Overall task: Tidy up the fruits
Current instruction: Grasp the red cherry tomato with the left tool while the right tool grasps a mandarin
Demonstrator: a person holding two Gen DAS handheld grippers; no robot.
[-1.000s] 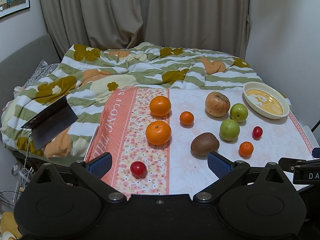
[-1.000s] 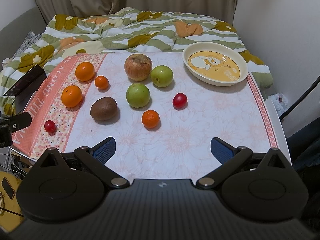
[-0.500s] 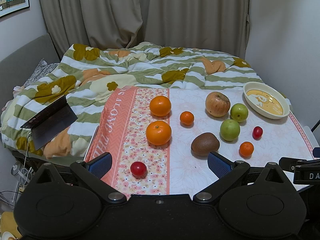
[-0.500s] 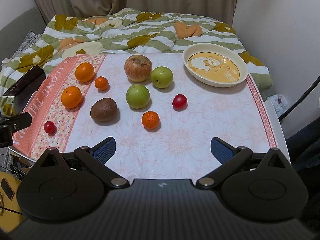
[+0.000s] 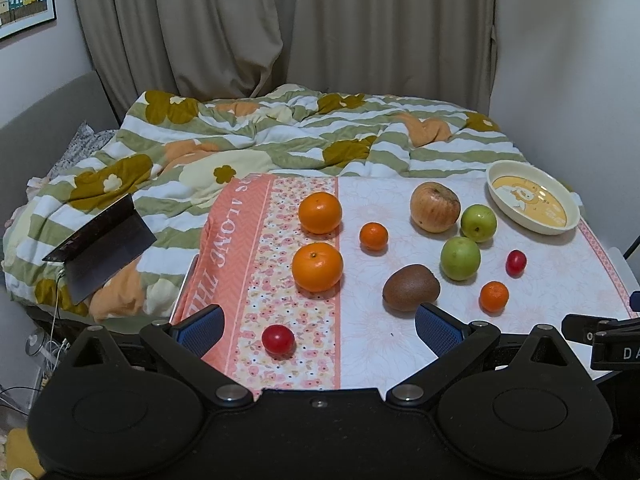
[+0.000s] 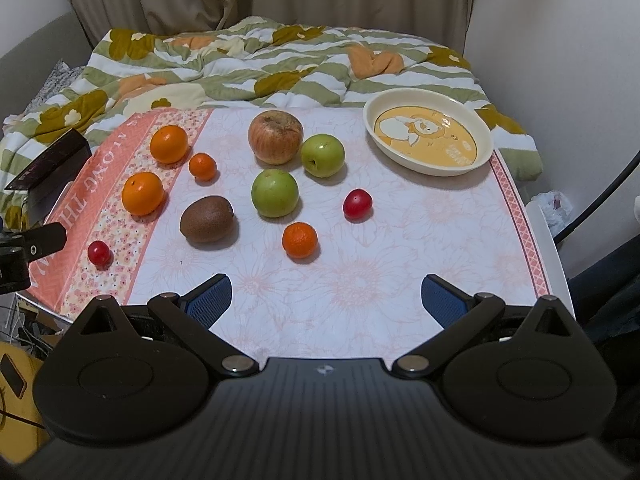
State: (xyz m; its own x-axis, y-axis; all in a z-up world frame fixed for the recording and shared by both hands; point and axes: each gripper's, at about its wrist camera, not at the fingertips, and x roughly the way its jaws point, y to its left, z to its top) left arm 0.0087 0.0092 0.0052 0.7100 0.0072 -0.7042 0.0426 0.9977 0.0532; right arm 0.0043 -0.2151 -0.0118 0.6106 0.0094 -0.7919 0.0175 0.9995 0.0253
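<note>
Behind everything hang beige curtains [image 5: 288, 28], and under them lies a bed with a striped, flowered quilt [image 6: 248, 64] in green, white and orange. Pushed against the bed stands the counter [image 6: 400, 248], covered with a pale floral cloth that has a pink patterned band on its left side.

At the far right corner of the counter sits a cream oval dish [image 6: 478, 152] with a yellow cartoon picture inside — it holds no fruit. All fruits lie loose on the cloth, apart from the dish. The reddish apple [image 6: 275, 137] is at the back, with one green apple [image 6: 322, 155] touching or just beside it on the right and a second green apple [image 6: 275, 193] in front. Two oranges [image 5: 320, 213] [image 5: 317, 267] rest on the pink band, one behind the other. A brown kiwi [image 6: 207, 218] lies near the front green apple. One small mandarin [image 6: 203, 166] is beside the far orange, another mandarin [image 6: 299, 240] near the front. One red cherry tomato [image 6: 357, 204] lies to the right of the green apple — the other cherry tomato [image 5: 278, 339] sits on the pink band at the near edge.

The left gripper [image 5: 318, 326] and the right gripper [image 6: 326, 300] both hang over the near edge of the counter, their jaws spread wide with nothing between them.
</note>
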